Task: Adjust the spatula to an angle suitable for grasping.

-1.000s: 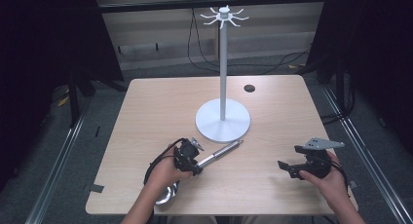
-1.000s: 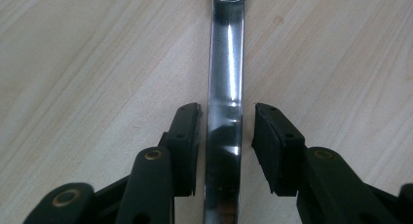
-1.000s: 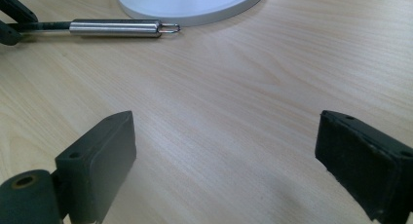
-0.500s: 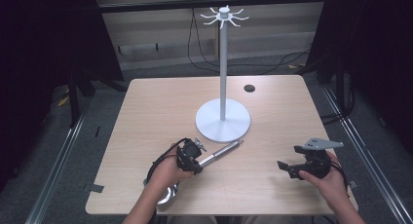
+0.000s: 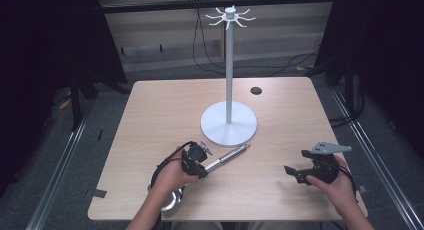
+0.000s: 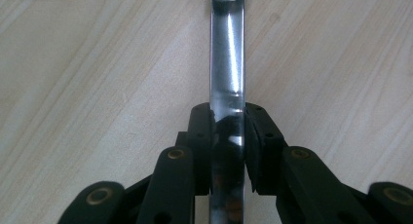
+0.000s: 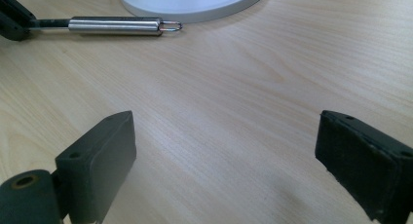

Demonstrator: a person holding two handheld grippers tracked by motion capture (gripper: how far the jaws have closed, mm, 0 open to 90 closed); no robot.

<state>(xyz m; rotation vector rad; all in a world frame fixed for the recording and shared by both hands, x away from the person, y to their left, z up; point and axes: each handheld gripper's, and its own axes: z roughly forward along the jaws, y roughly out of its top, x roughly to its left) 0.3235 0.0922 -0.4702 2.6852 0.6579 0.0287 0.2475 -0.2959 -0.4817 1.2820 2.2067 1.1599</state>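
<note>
Utensil head (image 5: 171,199) partly hidden under left hand (image 5: 172,175). Left gripper (image 6: 228,131) clamps the steel handle (image 5: 231,154); right gripper (image 7: 224,160) rests low, jaws apart.

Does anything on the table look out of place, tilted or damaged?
Nothing stands out. The stand is upright on the table; the left gripper is shut on the steel utensil, lying flat; the right gripper is open.

Right gripper (image 7: 224,156) black jaws spread wide over pale wooden table (image 7: 234,97); shiny steel cylindrical handle (image 7: 114,25) lies just beside round white stand base (image 7: 190,0).
</note>
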